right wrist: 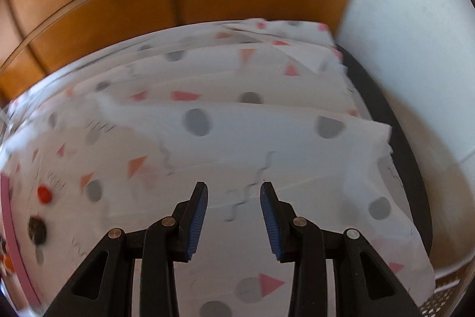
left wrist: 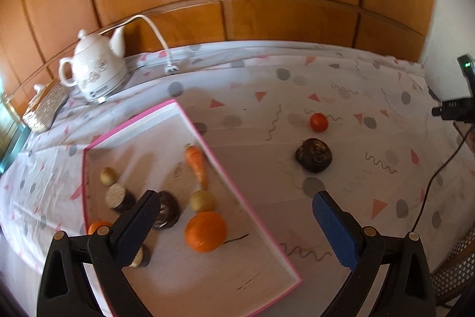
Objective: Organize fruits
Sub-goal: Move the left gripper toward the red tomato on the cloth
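Observation:
A pink-rimmed white tray (left wrist: 231, 171) lies on the patterned tablecloth. In it are a carrot (left wrist: 196, 163), a big orange (left wrist: 205, 231), a pale round fruit (left wrist: 202, 200), a dark round fruit (left wrist: 167, 209), a cut dark piece (left wrist: 118, 196) and several more. My left gripper (left wrist: 234, 213) hovers wide open over the tray's right rim, nothing between its fingers. Outside the tray lie a small red tomato (left wrist: 318, 122) and a dark brown fruit (left wrist: 313, 155), seen blurred at the left in the right wrist view as tomato (right wrist: 44, 193) and dark fruit (right wrist: 37, 229). My right gripper (right wrist: 234, 199) stands partly open over bare cloth, holding nothing.
A white teapot (left wrist: 93, 70) with a cord and plug (left wrist: 172, 68) stands at the back left beside a woven box (left wrist: 44, 109). Wooden panelling backs the table. A black device with a cable (left wrist: 454, 109) sits at the right edge. The cloth's edge (right wrist: 386, 138) drops off at the right.

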